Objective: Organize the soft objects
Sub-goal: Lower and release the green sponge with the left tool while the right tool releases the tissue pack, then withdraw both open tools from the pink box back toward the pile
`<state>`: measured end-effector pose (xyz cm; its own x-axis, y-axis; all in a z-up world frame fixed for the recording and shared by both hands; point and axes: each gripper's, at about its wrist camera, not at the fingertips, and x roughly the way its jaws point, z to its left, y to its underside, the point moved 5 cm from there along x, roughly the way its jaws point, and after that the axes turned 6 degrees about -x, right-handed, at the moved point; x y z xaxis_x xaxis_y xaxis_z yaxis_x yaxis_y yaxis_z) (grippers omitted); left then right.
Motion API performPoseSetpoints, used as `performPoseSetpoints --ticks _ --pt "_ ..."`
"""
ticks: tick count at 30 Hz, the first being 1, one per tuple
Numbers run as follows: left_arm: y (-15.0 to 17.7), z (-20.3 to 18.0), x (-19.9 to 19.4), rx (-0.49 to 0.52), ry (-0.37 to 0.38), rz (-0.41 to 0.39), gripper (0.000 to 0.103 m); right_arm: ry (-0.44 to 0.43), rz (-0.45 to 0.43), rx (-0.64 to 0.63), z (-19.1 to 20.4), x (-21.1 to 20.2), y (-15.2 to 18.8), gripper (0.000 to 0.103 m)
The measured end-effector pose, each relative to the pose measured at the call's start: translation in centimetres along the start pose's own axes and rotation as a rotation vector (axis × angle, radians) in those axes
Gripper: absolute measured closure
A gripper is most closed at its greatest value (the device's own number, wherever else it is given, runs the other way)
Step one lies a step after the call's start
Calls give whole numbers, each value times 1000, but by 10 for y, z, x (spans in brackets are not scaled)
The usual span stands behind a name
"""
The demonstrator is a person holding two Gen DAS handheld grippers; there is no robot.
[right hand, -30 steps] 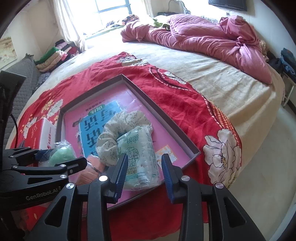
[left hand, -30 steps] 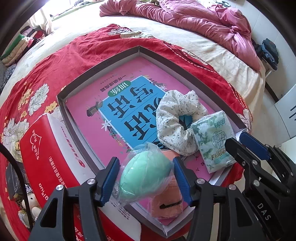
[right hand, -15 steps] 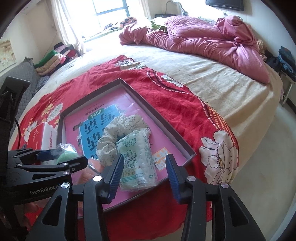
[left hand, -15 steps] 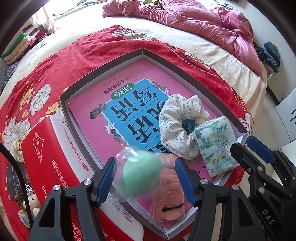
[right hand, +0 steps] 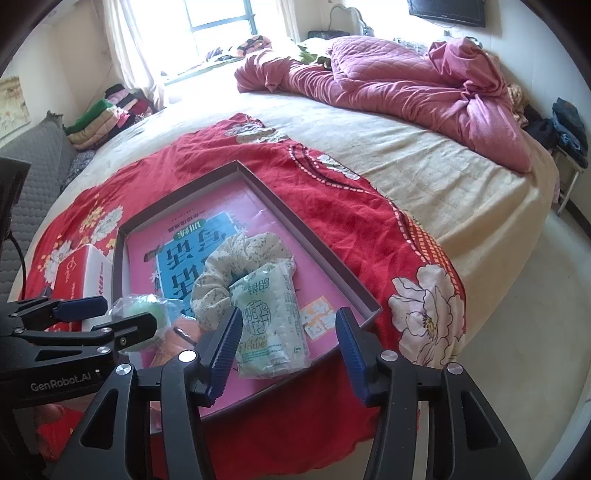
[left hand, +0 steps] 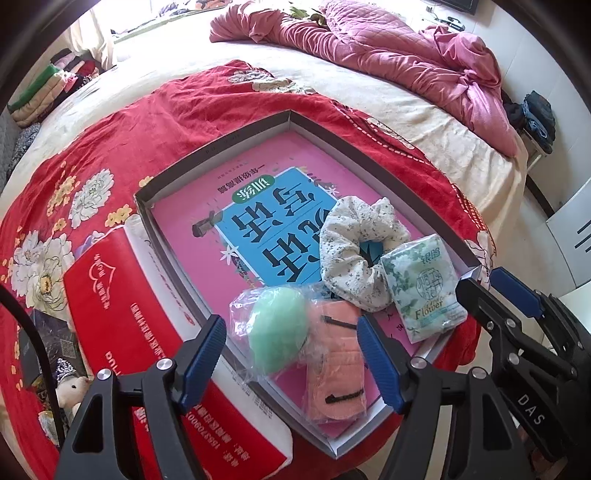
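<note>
Book [left hand: 258, 236]: near corner hidden under scrunchie [left hand: 354, 254] and pouches.
Stuffed toy [left hand: 72, 391]: cut off at cloth's left edge.
Tissue box [right hand: 79, 280]: lower part behind left gripper [right hand: 110, 317].

Daylight pours in from the window [right hand: 221, 22] at the far side, blown out to white and washing the bed [right hand: 443, 177] near it. The room is bright, shadows soft. Both views bend strongly at the edges, with dark rounded corners. Everything nearby stays sharp, no motion blur.

scrunchie [left hand: 354, 254] in tray [left hand: 221, 147], tissue pack [left hand: 424, 284] beside
</note>
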<state>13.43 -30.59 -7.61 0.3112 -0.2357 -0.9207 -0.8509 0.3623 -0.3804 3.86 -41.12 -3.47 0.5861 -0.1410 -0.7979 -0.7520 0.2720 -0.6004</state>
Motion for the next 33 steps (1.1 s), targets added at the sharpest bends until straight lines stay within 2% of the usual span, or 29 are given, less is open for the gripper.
performPoseSetpoints --ticks 4,11,14,18,29,31,33 --pt "1 1 -8 3 -2 -14 30 -3 -2 14 -1 -4 -1 43" --pt "4 6 -25 -3 -9 -44 29 12 -11 1 1 -11 -2 42" --pt "6 10 -34 -15 -7 -58 28 27 -28 -18 5 -17 -4 34" --pt "11 16 -48 -28 -31 -93 21 39 -45 -45 11 -24 -7 33" --pt "31 42 -78 -92 -70 -122 20 70 -88 -65 21 -44 -14 30" --pt "36 48 -81 -107 -70 -121 20 84 -99 -77 23 -48 -16 25" --pt "39 50 -84 -110 -76 -123 20 88 -110 -77 25 -53 -17 25"
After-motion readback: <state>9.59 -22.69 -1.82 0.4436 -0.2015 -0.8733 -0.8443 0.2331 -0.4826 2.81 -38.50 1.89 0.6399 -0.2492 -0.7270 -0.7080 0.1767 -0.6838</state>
